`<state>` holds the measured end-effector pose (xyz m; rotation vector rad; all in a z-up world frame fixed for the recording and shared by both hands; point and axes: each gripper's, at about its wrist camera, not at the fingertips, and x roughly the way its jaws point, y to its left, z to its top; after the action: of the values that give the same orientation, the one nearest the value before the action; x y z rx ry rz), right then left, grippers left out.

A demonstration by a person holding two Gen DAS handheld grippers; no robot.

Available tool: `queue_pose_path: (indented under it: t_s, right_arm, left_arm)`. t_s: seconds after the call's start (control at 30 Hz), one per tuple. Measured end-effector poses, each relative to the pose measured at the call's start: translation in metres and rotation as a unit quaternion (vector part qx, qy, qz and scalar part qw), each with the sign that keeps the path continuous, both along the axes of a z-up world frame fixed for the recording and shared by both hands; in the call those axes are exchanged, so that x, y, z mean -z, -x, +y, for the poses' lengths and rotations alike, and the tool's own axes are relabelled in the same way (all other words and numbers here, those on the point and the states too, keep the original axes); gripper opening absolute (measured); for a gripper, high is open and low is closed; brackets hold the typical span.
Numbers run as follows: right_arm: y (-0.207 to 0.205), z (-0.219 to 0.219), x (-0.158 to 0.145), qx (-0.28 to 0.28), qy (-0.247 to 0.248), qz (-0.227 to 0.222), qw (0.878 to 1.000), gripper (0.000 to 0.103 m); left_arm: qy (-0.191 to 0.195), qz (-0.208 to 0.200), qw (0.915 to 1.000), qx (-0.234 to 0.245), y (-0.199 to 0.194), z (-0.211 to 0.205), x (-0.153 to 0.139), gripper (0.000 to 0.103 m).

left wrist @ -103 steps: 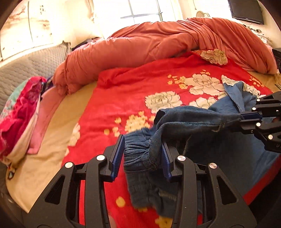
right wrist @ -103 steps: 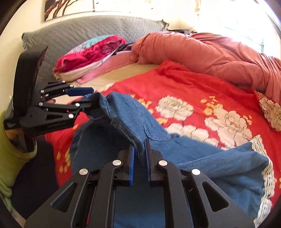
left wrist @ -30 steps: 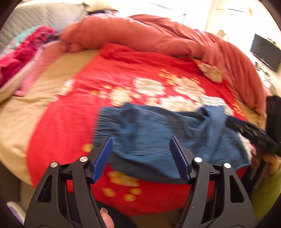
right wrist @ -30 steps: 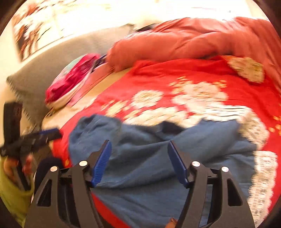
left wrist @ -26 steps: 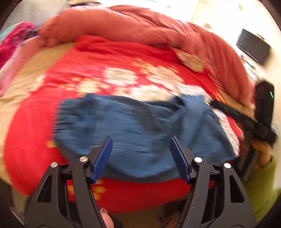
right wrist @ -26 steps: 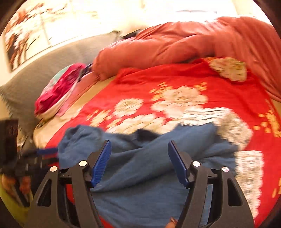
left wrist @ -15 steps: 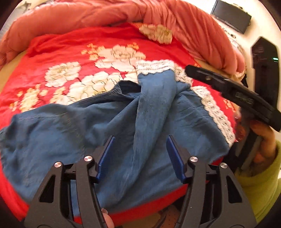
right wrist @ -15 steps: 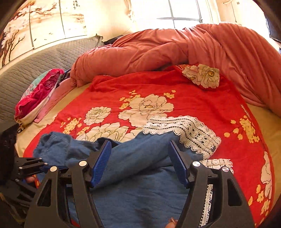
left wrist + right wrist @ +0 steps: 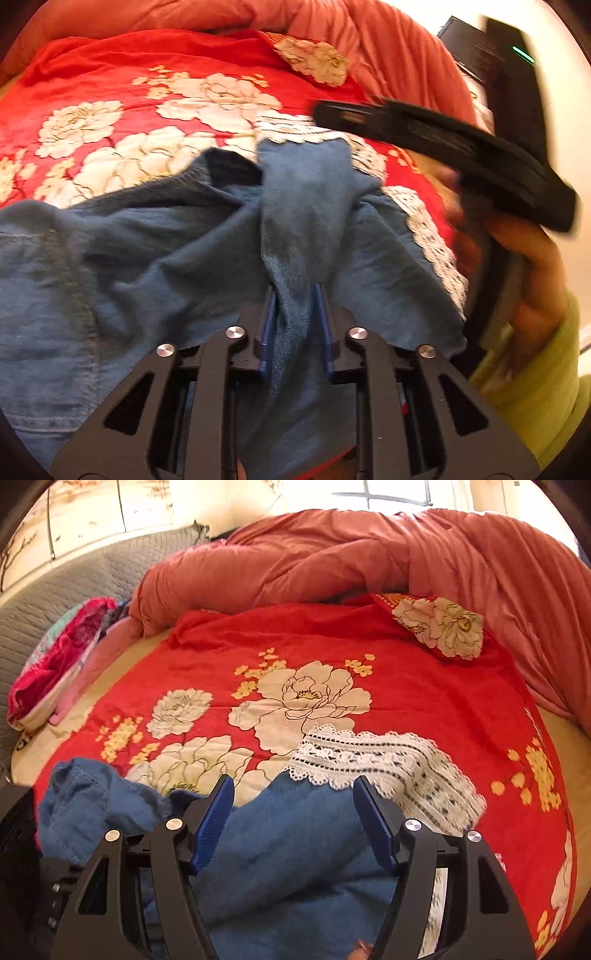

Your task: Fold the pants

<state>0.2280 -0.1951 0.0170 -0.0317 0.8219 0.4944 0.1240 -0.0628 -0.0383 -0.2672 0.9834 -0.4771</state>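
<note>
Blue denim pants (image 9: 147, 258) with white lace hems (image 9: 388, 753) lie rumpled on the red floral blanket (image 9: 406, 701). My left gripper (image 9: 294, 291) points down at them. Its jaws are closing, and the blue pads pinch a raised ridge of denim that runs up the middle of the left wrist view. My right gripper (image 9: 294, 786) stands open just above a pant leg (image 9: 295, 849), short of the lace hem, with nothing pinched. In the left wrist view a hand (image 9: 524, 258) in a green sleeve carries that right gripper at the right edge.
A salmon duvet (image 9: 332, 561) is heaped along the far side of the bed. A floral cushion (image 9: 439, 627) lies at the back right. Pink and red clothes (image 9: 55, 653) are piled at the left against a grey quilted headboard (image 9: 74, 583).
My left gripper swung right and down onto the pants and closed from wide open onto a denim ridge. My right gripper moved toward the lace hem and stayed open.
</note>
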Motion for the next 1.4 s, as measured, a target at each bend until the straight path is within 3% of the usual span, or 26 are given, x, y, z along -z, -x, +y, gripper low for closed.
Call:
queue_pose_path:
  t_s: [0.1,0.27,0.5,0.63,0.67,0.8,0.9,0.93,1.13,1.27,1.3,1.33,1.4]
  right_arm:
    - [-0.029,0.017,0.016,0.004,0.031,0.043,0.999,0.065]
    - [-0.059,0.05,0.033,0.005,0.095,0.053,0.994,0.065]
    - [-0.086,0.064,0.06,0.023,0.13,0.074,0.988,0.063]
    - [-0.09,0.039,0.059,0.037,0.078,0.076,0.993,0.015]
    - [-0.091,0.032,0.057,0.039,0.053,0.081,0.995,0.013]
    - [-0.086,-0.001,0.049,0.056,-0.041,0.09,0.994,0.01]
    - [-0.07,-0.027,0.035,0.072,-0.095,0.085,0.989,0.009]
    - [-0.066,-0.031,0.03,0.075,-0.1,0.079,0.989,0.009]
    - [-0.034,-0.07,-0.01,0.107,-0.139,0.025,0.984,0.009]
    - [-0.007,-0.099,-0.016,0.129,-0.182,0.018,0.975,0.009]
    - [0.001,-0.107,-0.017,0.137,-0.193,0.017,0.972,0.009]
    - [0.01,-0.117,-0.017,0.147,-0.205,0.017,0.968,0.009]
    - [0.033,-0.137,-0.017,0.164,-0.225,0.012,0.96,0.009]
  left_arm:
    - [-0.002,-0.009,0.9998,0.016,0.006,-0.009,0.0,0.012]
    - [0.0,-0.012,0.9997,0.019,0.007,-0.007,0.0,0.012]
    - [-0.006,-0.018,0.9996,0.021,0.008,-0.006,0.002,0.012]
    - [-0.008,-0.022,0.9996,0.013,0.003,-0.001,0.0,0.012]
    - [-0.006,-0.02,0.9997,0.009,0.001,0.002,0.001,0.012]
    - [-0.001,-0.023,0.9997,0.005,0.001,0.009,0.001,0.013]
    - [-0.004,-0.03,0.9995,0.003,0.002,0.013,0.001,0.023]
    - [-0.006,-0.033,0.9994,0.003,0.002,0.014,0.001,0.027]
    - [-0.016,-0.053,0.9985,0.0,0.002,0.016,-0.004,0.028]
    - [-0.023,-0.068,0.9974,0.004,0.002,0.016,-0.006,0.028]
    - [-0.025,-0.069,0.9973,0.006,0.003,0.015,-0.008,0.026]
    - [-0.021,-0.07,0.9973,0.009,0.003,0.015,-0.009,0.015]
    - [-0.015,-0.07,0.9973,0.018,0.002,0.014,-0.011,0.008]
